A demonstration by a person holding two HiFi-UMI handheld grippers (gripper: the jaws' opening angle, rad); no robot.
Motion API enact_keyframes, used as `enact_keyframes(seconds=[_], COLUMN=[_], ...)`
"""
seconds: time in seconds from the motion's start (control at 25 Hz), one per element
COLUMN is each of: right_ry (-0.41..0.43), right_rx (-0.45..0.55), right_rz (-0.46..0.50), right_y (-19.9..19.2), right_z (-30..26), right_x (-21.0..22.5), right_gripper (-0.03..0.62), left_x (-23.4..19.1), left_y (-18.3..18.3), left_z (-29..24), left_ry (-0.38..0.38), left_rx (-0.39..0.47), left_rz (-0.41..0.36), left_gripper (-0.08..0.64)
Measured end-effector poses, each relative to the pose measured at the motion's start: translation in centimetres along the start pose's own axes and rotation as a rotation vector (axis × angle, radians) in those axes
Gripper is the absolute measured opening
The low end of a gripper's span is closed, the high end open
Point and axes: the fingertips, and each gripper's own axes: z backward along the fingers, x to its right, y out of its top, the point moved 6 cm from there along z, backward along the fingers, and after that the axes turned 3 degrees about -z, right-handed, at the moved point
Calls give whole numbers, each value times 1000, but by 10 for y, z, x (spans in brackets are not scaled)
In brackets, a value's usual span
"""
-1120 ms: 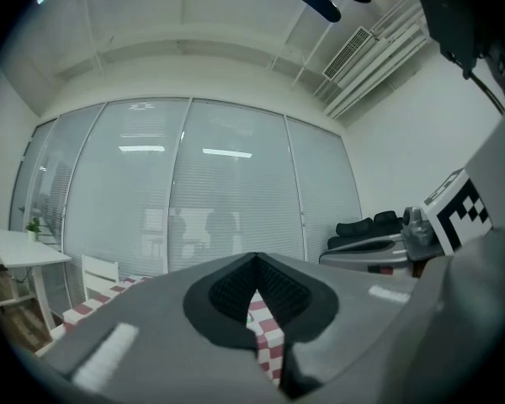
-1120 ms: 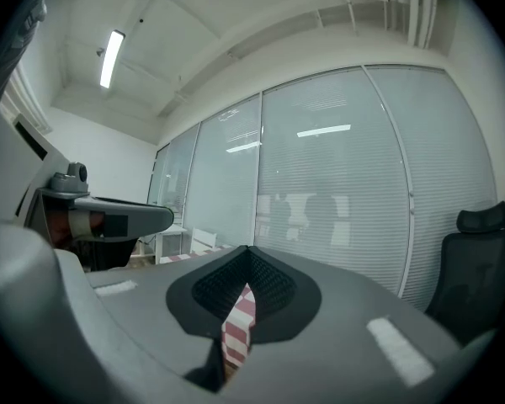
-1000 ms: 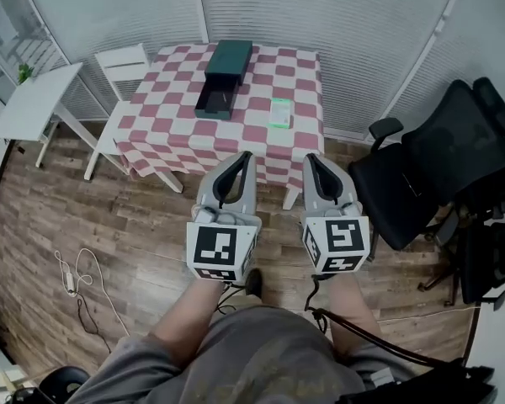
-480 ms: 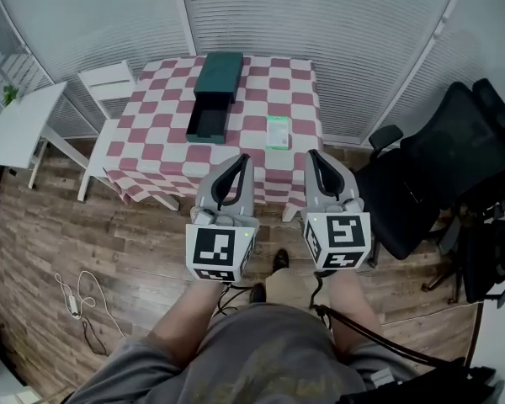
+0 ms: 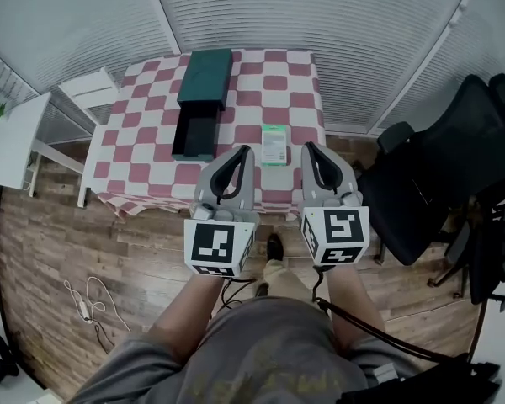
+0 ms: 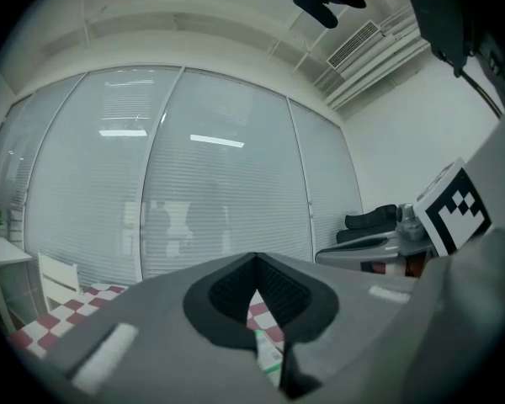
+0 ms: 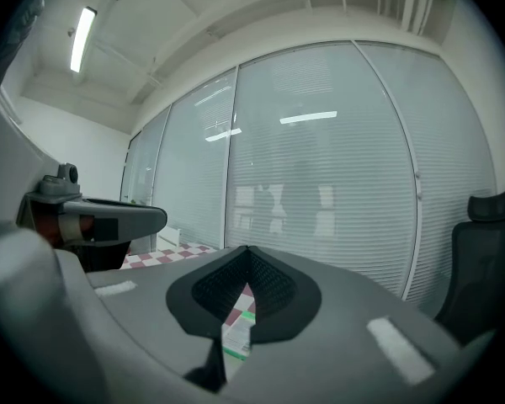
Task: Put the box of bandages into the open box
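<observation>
A small green and white box of bandages point(image 5: 274, 144) lies flat on the red and white checked table point(image 5: 261, 91), near its front edge. To its left stands the dark green open box point(image 5: 194, 137), its open tray towards me and its closed part point(image 5: 206, 77) behind. My left gripper point(image 5: 247, 149) and right gripper point(image 5: 306, 146) are held level side by side at the table's front edge, either side of the bandage box. Both are shut with nothing in them. Below the left gripper's point(image 6: 255, 259) closed tips shows the bandage box point(image 6: 269, 357). The right gripper point(image 7: 247, 249) sees the same bandage box point(image 7: 236, 340).
A black office chair point(image 5: 438, 183) stands close to the table's right. A white chair point(image 5: 88, 87) and a white side table point(image 5: 13, 137) are to the left. A white cable point(image 5: 88, 297) lies on the wooden floor. Blinds cover the glass wall behind.
The person has walked up to the table. Both grippers came forward together, from over the floor to the table's front edge beside the bandage box. Their jaws stayed shut.
</observation>
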Motion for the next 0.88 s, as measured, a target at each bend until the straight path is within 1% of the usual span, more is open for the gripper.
enact_keyframes(seconds=[0.28, 0.44, 0.68, 0.88], right_ry=[30, 40, 28, -18], right_rx=[-35, -30, -57, -115], right_rz=[-29, -26, -20, -37], right_y=[-10, -5, -5, -24], right_z=[-60, -88, -116, -141], right_x=[24, 36, 41, 41], right_gripper=[28, 28, 34, 40], left_x=[-21, -32, -53, -75], left_y=[-7, -6, -9, -26], left_z=[-63, -86, -107, -124], left_ry=[14, 28, 26, -19], left_rx=[-21, -25, -26, -62], left_rz=[-9, -10, 6, 31], left_gripper=[2, 2, 2, 2])
